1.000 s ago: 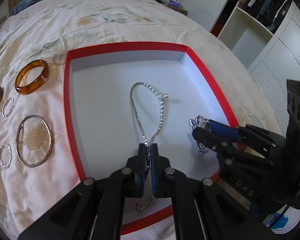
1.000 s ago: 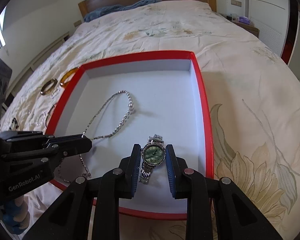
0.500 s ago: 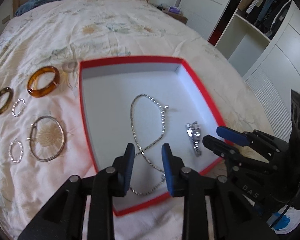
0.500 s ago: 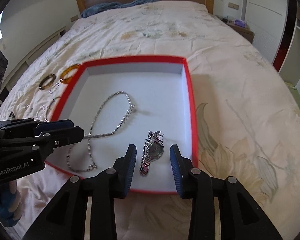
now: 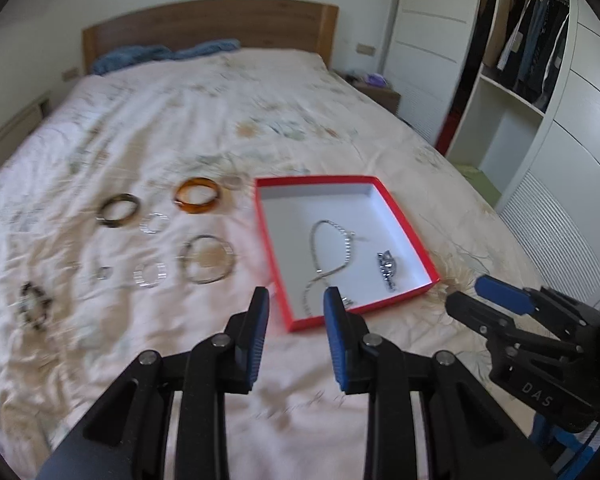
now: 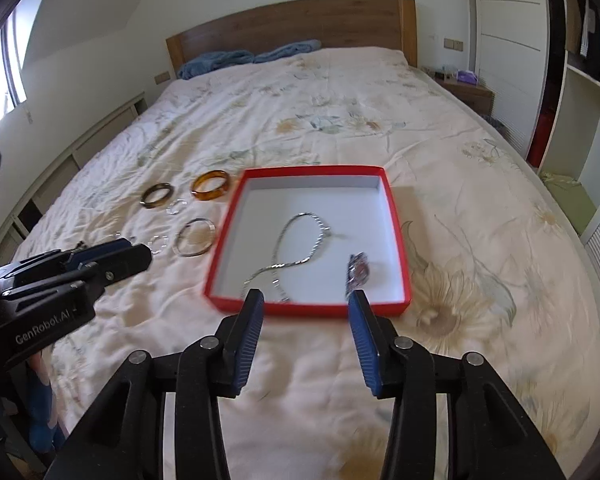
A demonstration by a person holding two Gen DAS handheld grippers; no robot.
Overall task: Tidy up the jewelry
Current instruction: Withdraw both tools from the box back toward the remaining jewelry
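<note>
A red-rimmed white box (image 5: 404, 216) (image 6: 392, 216) lies on the bed. In it lie a silver chain necklace (image 5: 324, 256) (image 6: 300, 246) and a silver watch (image 5: 387, 270) (image 6: 359, 273). To its left on the quilt lie an amber bangle (image 5: 198, 195) (image 6: 211, 186), a dark bangle (image 5: 118, 210) (image 6: 157, 195), a thin silver bangle (image 5: 208, 264) (image 6: 195, 237), small silver rings (image 5: 151, 274) and a beaded bracelet (image 5: 34, 305). My left gripper (image 5: 296, 312) is open and empty, held back above the box's near corner. My right gripper (image 6: 306, 312) is open and empty near the box's front edge.
The floral quilt (image 6: 380, 120) covers the bed up to a wooden headboard (image 6: 292, 28) with blue pillows (image 6: 244, 58). A nightstand (image 6: 466, 90) and open wardrobe shelves (image 5: 512, 92) stand on the right.
Both grippers have opened, let go of the necklace and the watch in the box, and pulled back and up away from it.
</note>
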